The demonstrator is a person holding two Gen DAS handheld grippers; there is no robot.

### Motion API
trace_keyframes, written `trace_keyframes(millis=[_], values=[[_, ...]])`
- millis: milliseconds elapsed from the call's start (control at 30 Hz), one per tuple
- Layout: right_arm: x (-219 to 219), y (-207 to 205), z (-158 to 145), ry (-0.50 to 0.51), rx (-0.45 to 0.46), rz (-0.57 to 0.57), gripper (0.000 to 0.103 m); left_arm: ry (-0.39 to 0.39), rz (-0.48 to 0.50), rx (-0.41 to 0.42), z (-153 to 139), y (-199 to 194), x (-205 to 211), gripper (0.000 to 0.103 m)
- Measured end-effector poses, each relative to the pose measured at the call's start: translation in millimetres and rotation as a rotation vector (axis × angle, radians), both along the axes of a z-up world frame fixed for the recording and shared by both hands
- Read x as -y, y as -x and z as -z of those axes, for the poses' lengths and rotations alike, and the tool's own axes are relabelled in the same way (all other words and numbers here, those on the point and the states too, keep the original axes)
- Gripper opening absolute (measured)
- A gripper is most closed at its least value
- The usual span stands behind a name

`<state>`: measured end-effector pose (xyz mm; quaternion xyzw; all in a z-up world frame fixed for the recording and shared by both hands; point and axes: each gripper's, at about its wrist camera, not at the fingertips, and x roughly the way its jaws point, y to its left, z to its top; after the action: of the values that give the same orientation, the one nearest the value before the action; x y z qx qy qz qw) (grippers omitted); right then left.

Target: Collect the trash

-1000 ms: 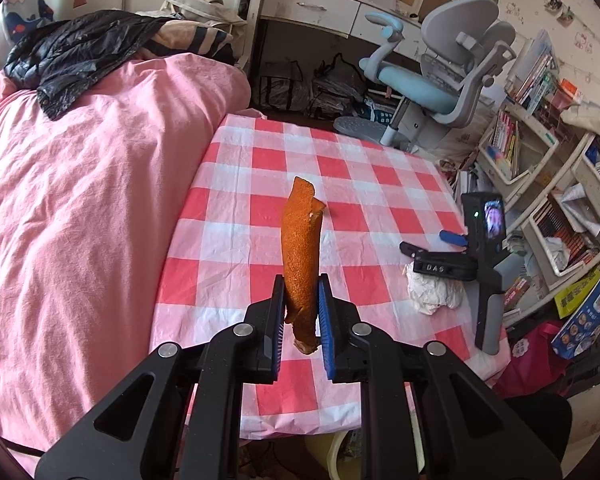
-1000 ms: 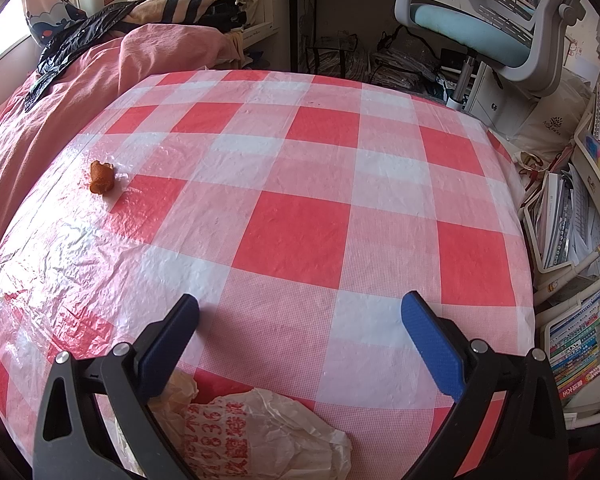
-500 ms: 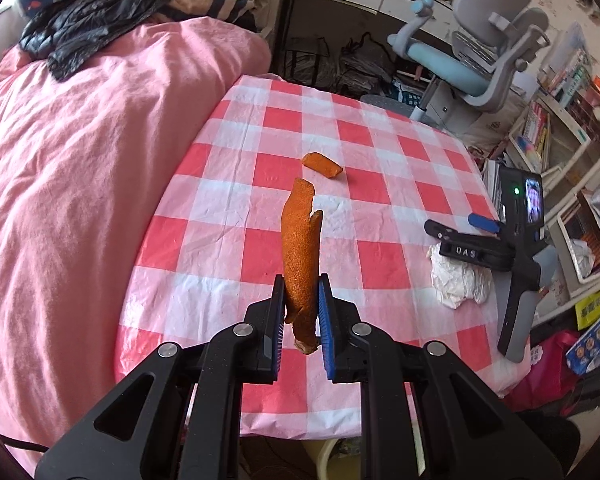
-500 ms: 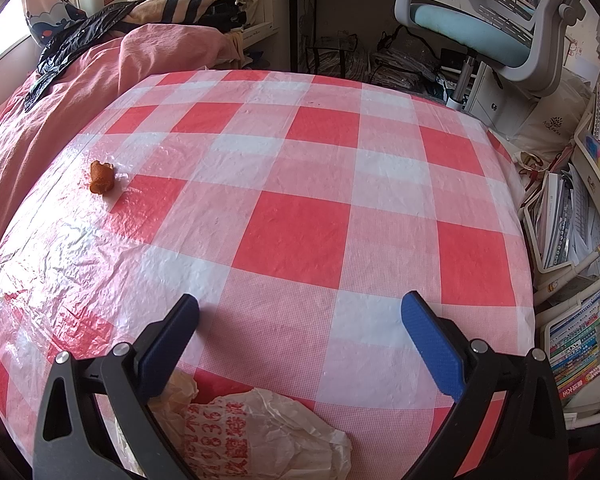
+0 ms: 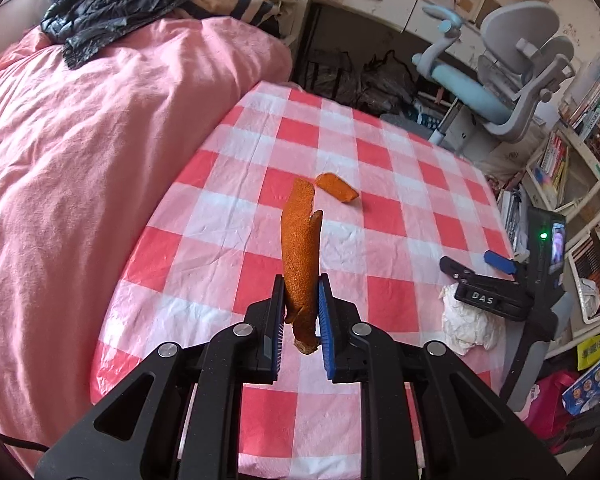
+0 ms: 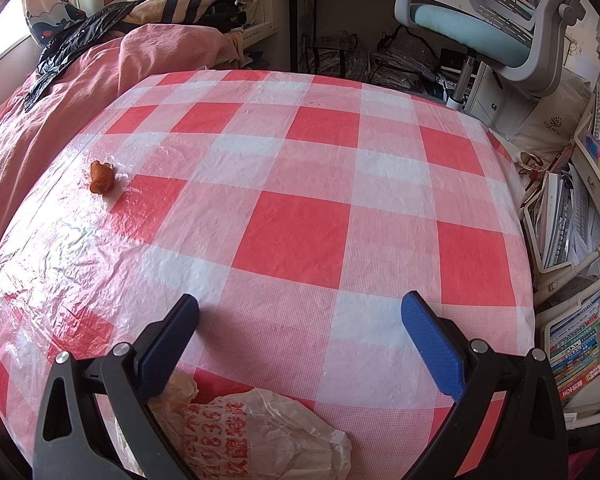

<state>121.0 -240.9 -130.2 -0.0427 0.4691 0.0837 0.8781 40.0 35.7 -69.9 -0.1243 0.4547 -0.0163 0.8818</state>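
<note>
Presently the long curled strip of orange peel [image 5: 300, 256] stands upright, pinched at its lower end between the nearly closed blue pads of the left gripper [image 5: 301, 308], held above the red-and-white checked plastic tablecloth [image 5: 228, 240]. Beyond its tip lies a small orange peel piece [image 5: 337, 193]. The right gripper [image 6: 300, 312] is spread wide and empty, with crumpled white printed paper [image 6: 256, 432] just beneath its jaws.

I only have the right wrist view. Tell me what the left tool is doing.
Observer: The left tool is shut on a long orange peel strip, held above the checked tablecloth.
Operator: Report what trash that view shows.
Observer: A second peel piece lies flat on the cloth beyond the strip.
Operator: Say where my tool sits.
Observer: The right tool, open, rests over a crumpled white wrapper near the table's right edge.
</note>
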Motion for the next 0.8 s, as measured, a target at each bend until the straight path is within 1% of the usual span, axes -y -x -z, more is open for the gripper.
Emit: trace_keyframes(millis=[33,133,267,367,567,800], values=[[0.0,0.0,0.0,0.000,0.000,0.000,0.097,0.018,0.006,0.012,-1.9,-2.5,0.6,0.015],[0.1,0.1,0.1,0.000,0.000,0.000,0.097,0.012,0.016,0.043,-10.1,-9.0,2.8,0.015],[0.2,0.2,0.1,0.000,0.000,0.000,0.097,0.048,0.018,0.059,-18.1,-15.2,-1.8,0.015],[0.2,0.3,0.1,0.000,0.000,0.000,0.097,0.045,0.028,0.071,-23.0,-16.9,-4.0,0.015],[0.2,0.3,0.1,0.000,0.000,0.000,0.097,0.038,0.046,0.036,-17.3,-25.3,-12.7,0.015],[0.2,0.3,0.1,0.000,0.000,0.000,0.097,0.033,0.052,0.034,-18.9,-37.1,-22.0,0.015]])
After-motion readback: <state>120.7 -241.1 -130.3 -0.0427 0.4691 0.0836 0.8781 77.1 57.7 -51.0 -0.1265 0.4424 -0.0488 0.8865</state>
